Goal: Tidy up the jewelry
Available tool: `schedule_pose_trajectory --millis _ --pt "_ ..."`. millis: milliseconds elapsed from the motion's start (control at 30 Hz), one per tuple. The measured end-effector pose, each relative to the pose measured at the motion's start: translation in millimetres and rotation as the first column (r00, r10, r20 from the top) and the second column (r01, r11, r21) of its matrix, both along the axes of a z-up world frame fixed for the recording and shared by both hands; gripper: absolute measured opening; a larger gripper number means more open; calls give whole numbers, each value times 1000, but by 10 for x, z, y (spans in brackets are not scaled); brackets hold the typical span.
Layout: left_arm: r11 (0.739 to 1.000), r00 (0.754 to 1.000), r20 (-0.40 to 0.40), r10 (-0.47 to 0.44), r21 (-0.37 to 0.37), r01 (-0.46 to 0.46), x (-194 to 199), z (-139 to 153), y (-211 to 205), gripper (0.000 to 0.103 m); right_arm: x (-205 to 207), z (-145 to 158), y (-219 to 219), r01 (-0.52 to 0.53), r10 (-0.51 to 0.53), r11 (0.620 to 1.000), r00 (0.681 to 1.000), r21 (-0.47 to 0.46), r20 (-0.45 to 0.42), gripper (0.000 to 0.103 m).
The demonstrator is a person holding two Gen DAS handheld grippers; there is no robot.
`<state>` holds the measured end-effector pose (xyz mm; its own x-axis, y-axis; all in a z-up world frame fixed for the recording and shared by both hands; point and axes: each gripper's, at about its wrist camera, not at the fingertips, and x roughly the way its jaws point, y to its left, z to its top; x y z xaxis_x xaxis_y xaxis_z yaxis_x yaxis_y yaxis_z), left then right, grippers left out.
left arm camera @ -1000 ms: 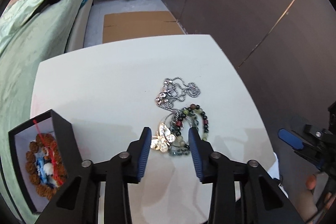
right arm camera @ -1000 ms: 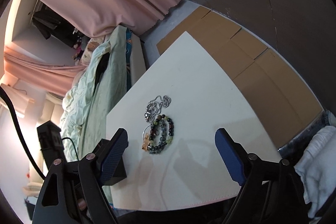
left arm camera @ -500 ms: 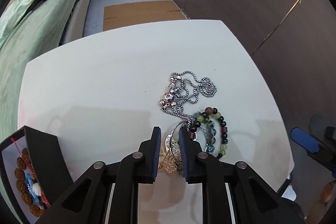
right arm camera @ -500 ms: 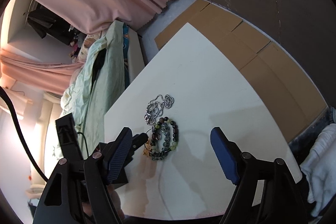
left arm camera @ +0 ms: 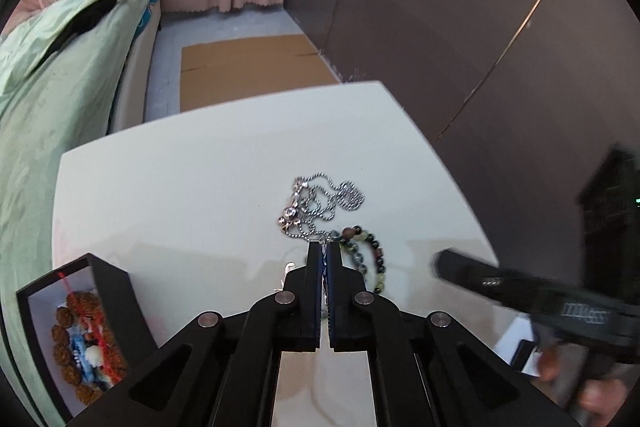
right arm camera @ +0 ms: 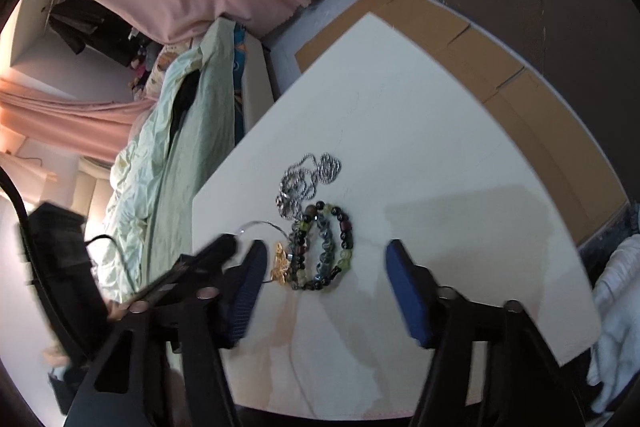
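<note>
No readable text, faint blurred marking on the right tool (left arm camera: 532,303), illegible

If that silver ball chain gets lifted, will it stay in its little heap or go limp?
Probably limp: the silver ball chain lies in loose, overlapping loops on the white table, so it should hang as a strand. It touches the beaded bracelets, so it may snag and drag them. It looks thin, likely light.

smooth white table (left arm camera: 200,195), shiny metal chain (left arm camera: 320,197), glossy beads (right arm camera: 340,227).
</note>
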<state>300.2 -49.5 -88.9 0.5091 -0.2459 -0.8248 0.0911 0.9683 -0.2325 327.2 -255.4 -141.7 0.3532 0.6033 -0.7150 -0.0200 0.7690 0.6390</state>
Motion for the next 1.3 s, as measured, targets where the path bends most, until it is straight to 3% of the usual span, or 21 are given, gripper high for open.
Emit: schedule_pose_trajectory --millis 100,200,433,633,767,933,1100,1300 --pt "1000 1000 18 3 -10 -3 -17 91 22 1 63 -65 83 -8 8 1000 1000 -24 -22 40" --pt "1000 999 35 15 -17 -15 -69 174 88 1 120 -95 146 -17 15 998 999 -53 -30 35" --pt "999 997 61 39 -30 -37 -230 301 292 1 208 -142 290 -46 41 987 999 -155 -35 30" --pt "994 993 83 80 -79 -73 -382 417 515 1 211 -159 503 -86 86 945 996 -315 -16 29" --pt "992 989 101 104 -84 -96 -482 518 671 1 184 -135 630 -91 108 892 994 -442 15 20" --pt "989 983 122 137 -79 -129 -594 603 850 1 47 -103 892 -121 190 790 980 -602 52 10" --pt "984 970 168 175 -63 -166 -781 723 1029 1 -81 47 824 -108 179 842 980 -529 84 9" --pt "976 961 171 217 -35 -214 -936 731 1210 1 -291 297 628 -93 158 932 974 -351 162 9"
